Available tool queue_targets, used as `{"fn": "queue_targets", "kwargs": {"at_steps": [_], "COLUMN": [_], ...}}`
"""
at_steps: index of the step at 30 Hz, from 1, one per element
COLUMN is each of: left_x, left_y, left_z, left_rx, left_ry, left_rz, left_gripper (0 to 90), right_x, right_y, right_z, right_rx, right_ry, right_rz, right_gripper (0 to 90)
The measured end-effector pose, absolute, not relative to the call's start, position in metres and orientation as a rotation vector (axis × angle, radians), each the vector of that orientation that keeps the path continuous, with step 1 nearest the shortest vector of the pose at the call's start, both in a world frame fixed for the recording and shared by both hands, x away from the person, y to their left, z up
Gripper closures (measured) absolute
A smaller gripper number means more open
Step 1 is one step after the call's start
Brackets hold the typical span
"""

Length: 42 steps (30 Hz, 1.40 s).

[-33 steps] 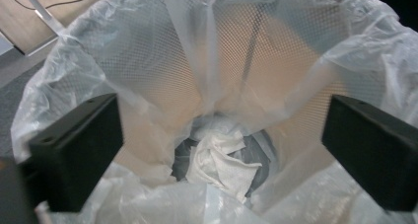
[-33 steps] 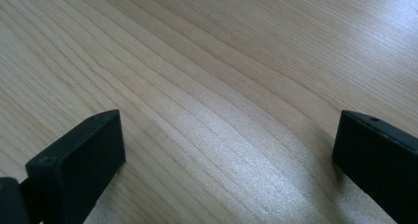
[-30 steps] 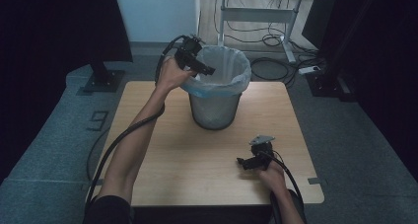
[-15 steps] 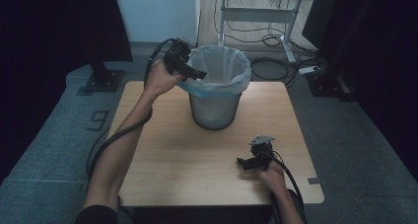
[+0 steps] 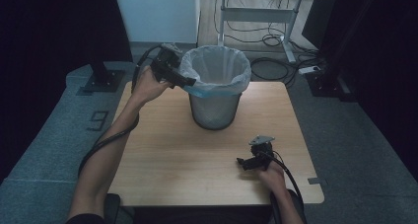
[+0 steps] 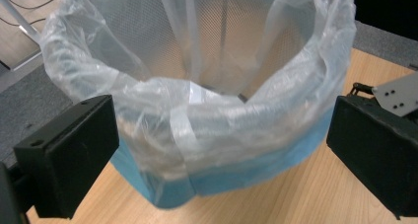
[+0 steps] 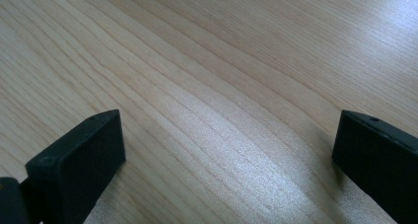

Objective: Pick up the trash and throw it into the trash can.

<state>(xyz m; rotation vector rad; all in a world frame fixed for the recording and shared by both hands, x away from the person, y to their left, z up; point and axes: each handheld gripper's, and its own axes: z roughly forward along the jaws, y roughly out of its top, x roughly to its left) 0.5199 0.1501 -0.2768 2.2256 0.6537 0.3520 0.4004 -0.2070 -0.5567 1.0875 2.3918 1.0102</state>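
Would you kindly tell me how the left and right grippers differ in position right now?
The left gripper is raised at the bin's rim, facing the plastic liner; the right gripper sits low over bare table, far from the bin. Both are open and hold nothing.

Dim high view with near-black side edges, soft and slightly grainy, brighter gripper views, pale glare patch on the wooden table (image 7: pixel 256 150), blurred black jaws, sheen on the translucent bag (image 6: pixel 207 115)

Clear bag liner (image 6: pixel 197 105) with blue hem, grey mesh bin (image 5: pixel 215 110), pale wood-grain table (image 7: pixel 222 61) — black claws.
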Motion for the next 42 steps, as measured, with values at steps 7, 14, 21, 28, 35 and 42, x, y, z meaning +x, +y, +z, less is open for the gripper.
{"fn": "queue_targets", "kwargs": {"at_steps": [7,14,21,28,35,42], "left_x": [0.513,0.507,0.502,0.492,0.487,0.479], "left_y": [0.162,0.173,0.182,0.193,0.205,0.217], "left_z": [-0.284,-0.292,-0.3,-0.31,-0.325,-0.345], "left_rx": [2.232,2.226,2.23,2.226,2.217,2.196], "left_ry": [0.645,0.644,0.641,0.629,0.648,0.67], "left_rz": [0.361,0.368,0.382,0.386,0.359,0.343], "left_gripper": [0.0,0.0,0.0,0.0,0.0,0.0], "right_x": [0.4,0.4,0.4,0.4,0.4,0.4], "right_y": [-0.207,-0.207,-0.207,-0.207,-0.207,-0.207], "right_z": [-0.557,-0.557,-0.557,-0.557,-0.557,-0.557], "right_rx": [1.089,1.089,1.088,1.089,1.088,1.088], "right_ry": [2.392,2.391,2.391,2.392,2.39,2.39], "right_rz": [1.012,1.012,1.011,1.012,1.011,1.011], "right_gripper": [0.0,0.0,0.0,0.0,0.0,0.0]}}
